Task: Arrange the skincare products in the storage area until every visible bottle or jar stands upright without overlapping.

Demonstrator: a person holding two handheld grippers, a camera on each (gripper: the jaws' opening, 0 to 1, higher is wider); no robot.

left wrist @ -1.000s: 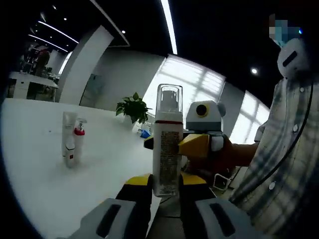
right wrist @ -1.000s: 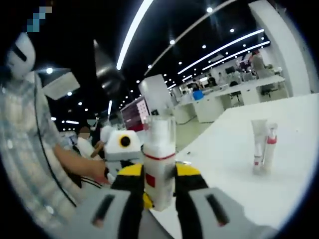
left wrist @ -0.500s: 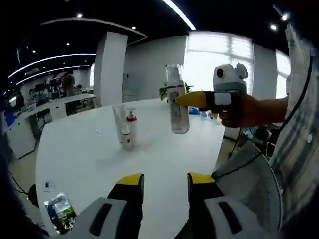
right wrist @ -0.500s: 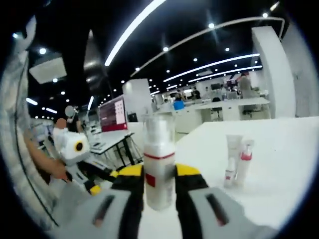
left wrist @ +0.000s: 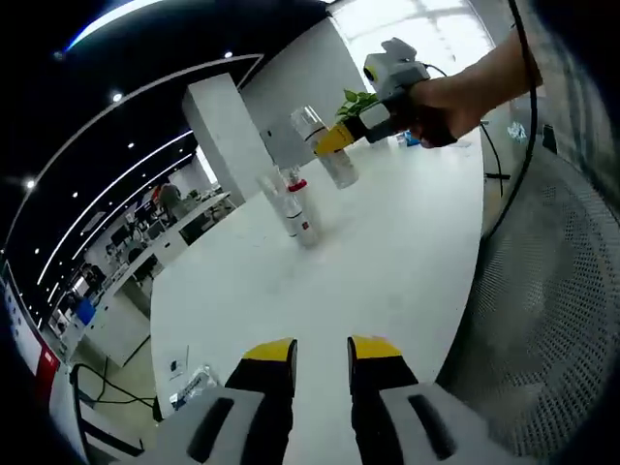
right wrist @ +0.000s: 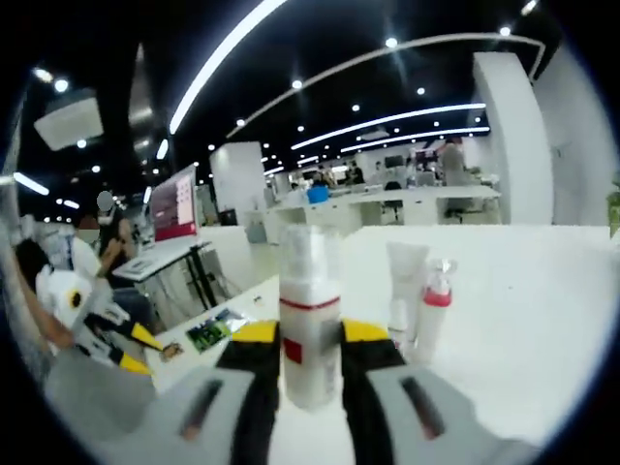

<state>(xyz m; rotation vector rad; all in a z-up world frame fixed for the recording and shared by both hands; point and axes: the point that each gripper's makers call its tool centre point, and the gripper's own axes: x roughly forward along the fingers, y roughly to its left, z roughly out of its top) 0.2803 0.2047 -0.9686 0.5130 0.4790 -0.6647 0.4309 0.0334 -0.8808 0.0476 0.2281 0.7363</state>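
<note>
My right gripper (right wrist: 310,363) clamped a white bottle (right wrist: 310,334) with a red band and clear cap. My left gripper (left wrist: 322,358) stood open over the table (left wrist: 387,262), holding nothing.

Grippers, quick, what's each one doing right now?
Left gripper: open, holding nothing.
Right gripper: closed on the pump bottle.

We cannot read any text in these two views. The white pump bottle with a clear cap (right wrist: 310,325) carries a red band and a red square patch, and the small red-collared bottle (left wrist: 300,205) a label, but the print is too small.
</note>
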